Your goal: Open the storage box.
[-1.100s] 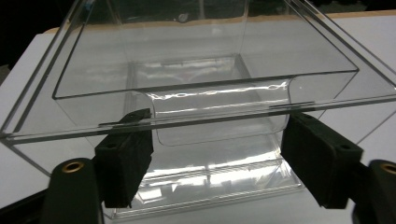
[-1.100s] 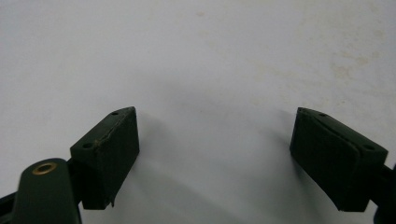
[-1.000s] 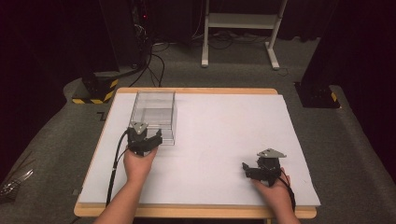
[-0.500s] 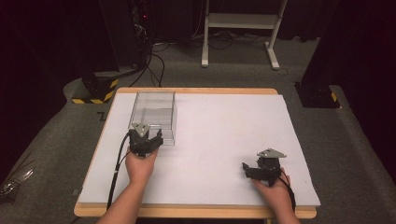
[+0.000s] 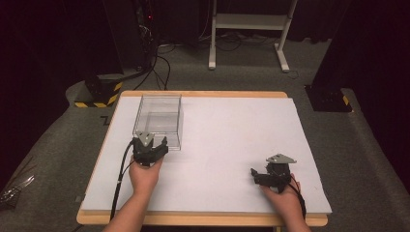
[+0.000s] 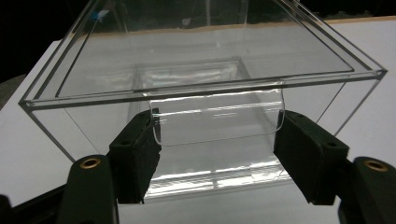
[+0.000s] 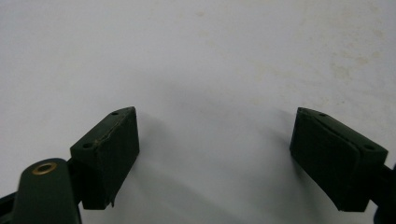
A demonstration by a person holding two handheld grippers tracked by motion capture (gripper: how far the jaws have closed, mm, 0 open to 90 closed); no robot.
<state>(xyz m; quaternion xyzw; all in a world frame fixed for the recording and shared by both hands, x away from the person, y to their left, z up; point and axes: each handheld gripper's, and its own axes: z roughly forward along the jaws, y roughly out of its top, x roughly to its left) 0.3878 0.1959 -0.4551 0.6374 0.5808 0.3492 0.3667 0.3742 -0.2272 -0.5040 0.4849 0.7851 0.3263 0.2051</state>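
No text, label, brand or number can be read in these pictures. In the high view, at the left of the frame, the base (image 5: 99, 94) on the floor carries yellow and black warning stripes, a sign without words. Just beside the table's (image 5: 203, 94) left edge a dark mark stands on the floor, too small to read.

The left gripper (image 5: 153, 145) is edging slightly nearer to the near wall of the clear box (image 5: 158, 118) than a second ago, with the hand (image 5: 144, 173) following it. In the left gripper view its jaws now stand on either side of the box's curved front tab (image 6: 217, 116).
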